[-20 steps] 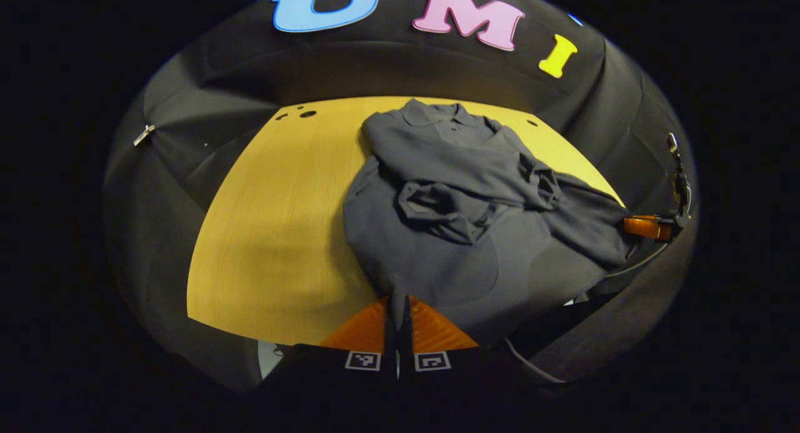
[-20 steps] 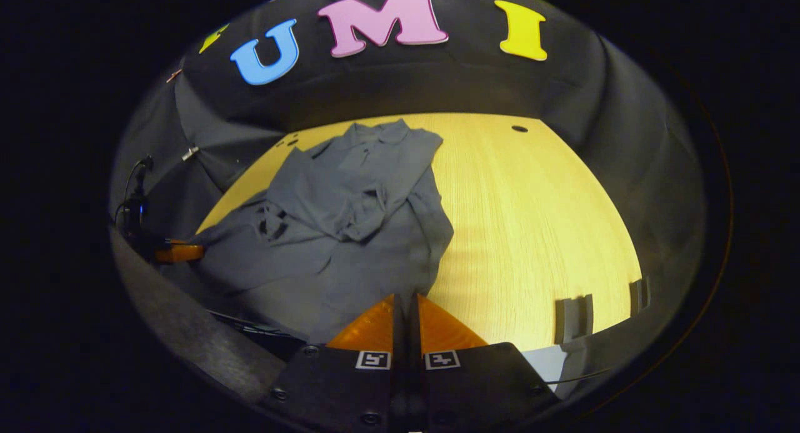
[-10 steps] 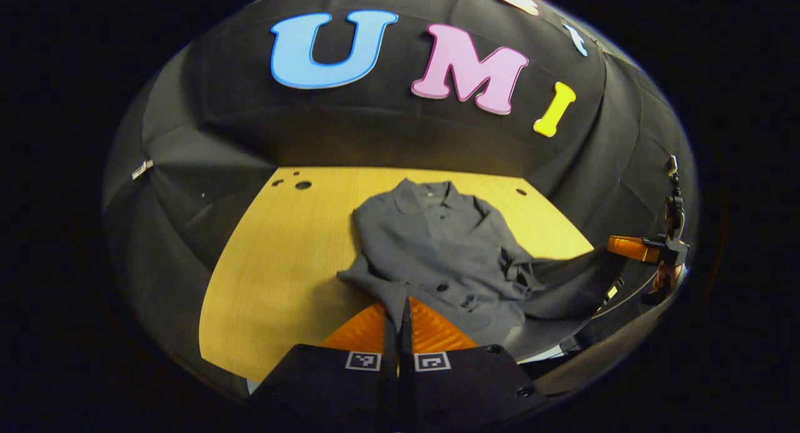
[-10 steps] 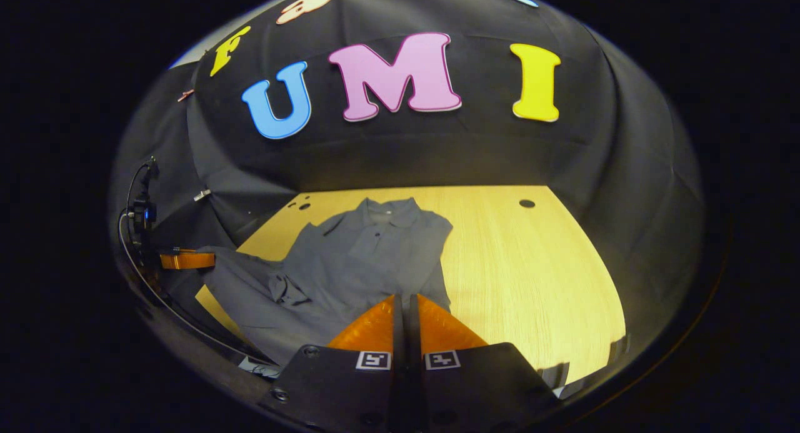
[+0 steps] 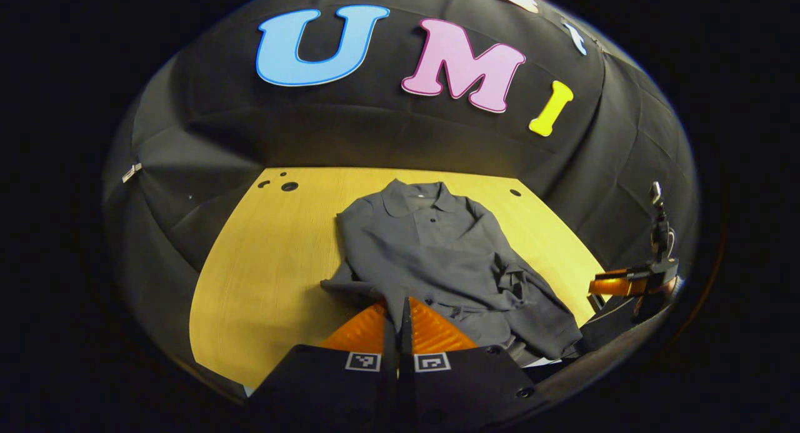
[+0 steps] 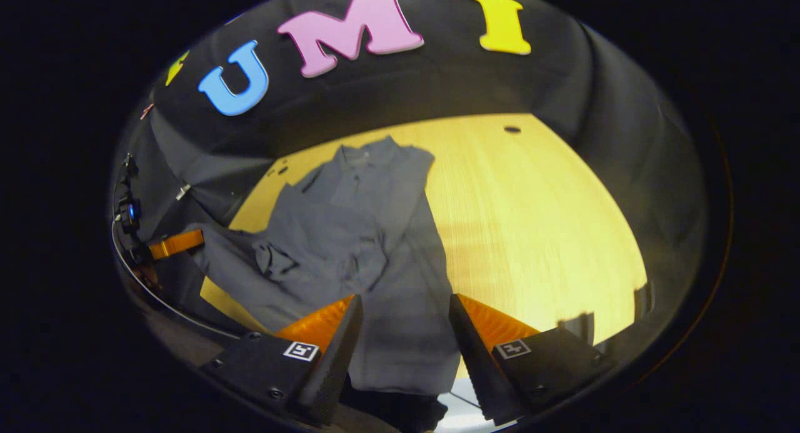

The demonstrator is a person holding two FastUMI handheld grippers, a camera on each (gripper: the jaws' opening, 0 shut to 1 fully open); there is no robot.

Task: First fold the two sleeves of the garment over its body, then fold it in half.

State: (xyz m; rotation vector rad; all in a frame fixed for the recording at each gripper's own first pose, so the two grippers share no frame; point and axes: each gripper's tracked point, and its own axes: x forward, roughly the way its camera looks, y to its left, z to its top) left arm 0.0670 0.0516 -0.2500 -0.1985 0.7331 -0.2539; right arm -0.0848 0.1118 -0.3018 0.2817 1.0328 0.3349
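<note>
The table (image 5: pixel 262 258) is the broad wooden surface in front of me, and the garment (image 5: pixel 437 258) lies across it with its collar toward the far wall and its hem toward me, the near part draping off the table's front edge. It is a grey collared shirt with buttons down the front, and I judge it light, soft and limp: it will sag from wherever I take it, wrinkle readily and slide easily over the smooth wood, so nothing in it will hold a crease by stiffness alone. One sleeve (image 5: pixel 531 295) is bunched and crumpled over the body on my right side, not laid flat, so I think the sleeve folds want tidying before the halving. My left tool (image 5: pixel 398 308) has its fingers pressed together on a pinch of the cloth near the hem, which rises between them. My right tool (image 6: pixel 400 320) stands wide, with the hem cloth lying between its spread fingers and neither one touching it that I can tell. For the halving I would take both hem corners, thin edge only, and carry them evenly toward the collar (image 5: pixel 415 195)
</note>
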